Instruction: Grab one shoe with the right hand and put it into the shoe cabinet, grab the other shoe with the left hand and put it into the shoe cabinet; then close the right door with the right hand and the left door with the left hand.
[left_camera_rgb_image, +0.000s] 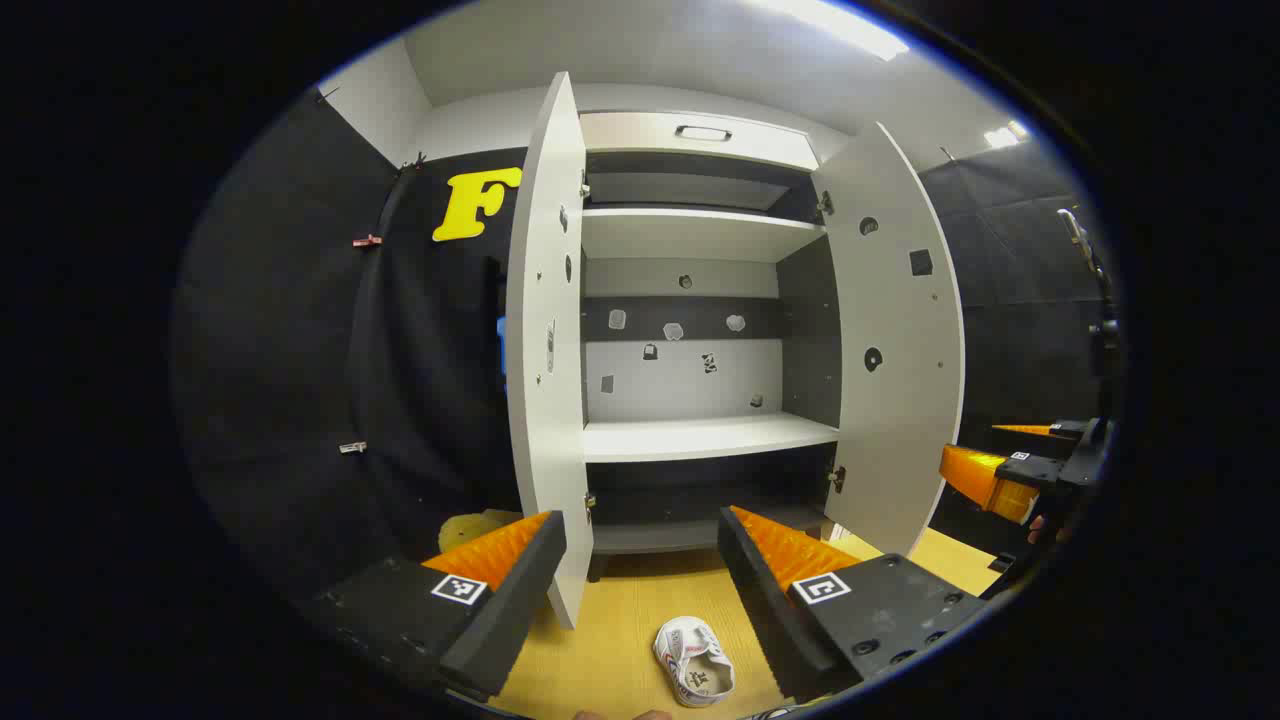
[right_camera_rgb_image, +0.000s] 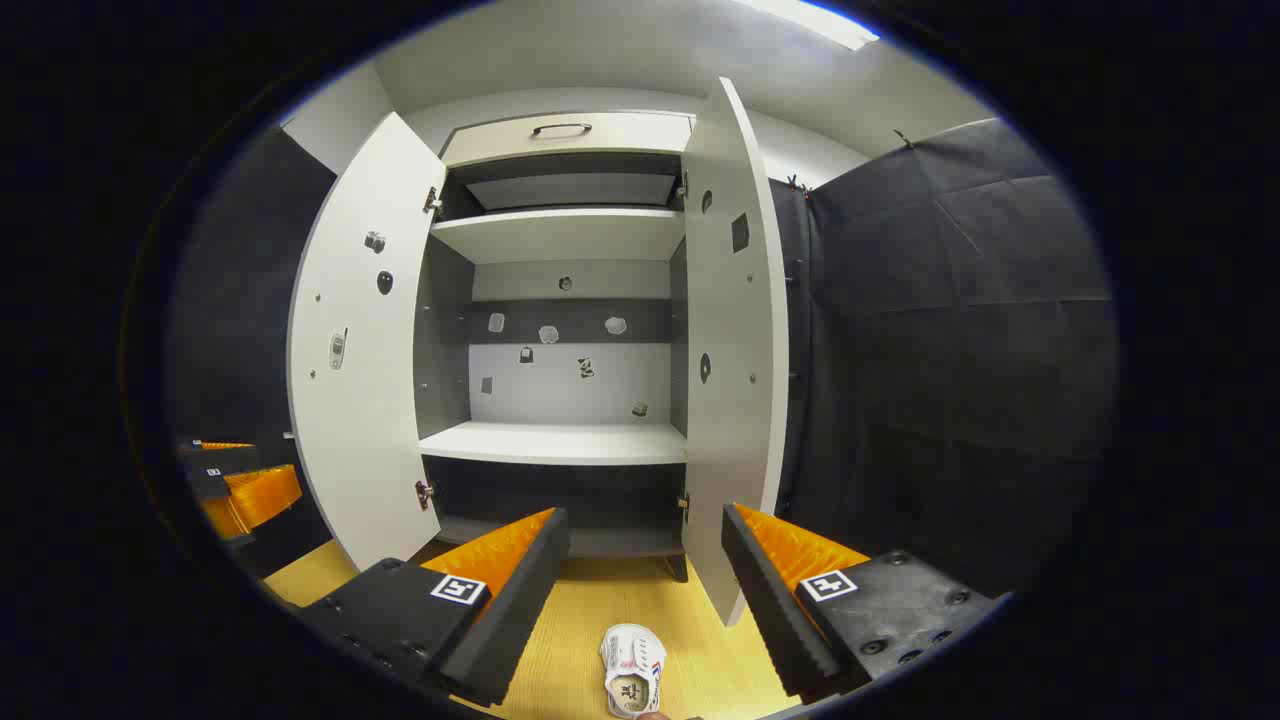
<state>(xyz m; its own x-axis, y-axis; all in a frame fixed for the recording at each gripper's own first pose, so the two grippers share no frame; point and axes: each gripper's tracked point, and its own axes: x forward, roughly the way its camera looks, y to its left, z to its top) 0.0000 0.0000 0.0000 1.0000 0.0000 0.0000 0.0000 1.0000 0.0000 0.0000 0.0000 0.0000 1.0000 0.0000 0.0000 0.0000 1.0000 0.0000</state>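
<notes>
Black padded booth walls frame a white shoe cabinet (left_camera_rgb_image: 700, 330) standing on a pale wood floor (left_camera_rgb_image: 610, 640), both doors swung wide. Its left door (left_camera_rgb_image: 545, 340) and right door (left_camera_rgb_image: 895, 340) flank bare shelves. In the left gripper view, the left tongs (left_camera_rgb_image: 640, 560) hang spread apart, gripping nothing, above a white shoe (left_camera_rgb_image: 693, 660) lying on the floor before the cabinet. In the right gripper view, the right tongs (right_camera_rgb_image: 645, 555) are likewise parted and unloaded over a second white shoe (right_camera_rgb_image: 632, 682), toe toward the cabinet. Both shoes sit outside the cabinet, near its base.
</notes>
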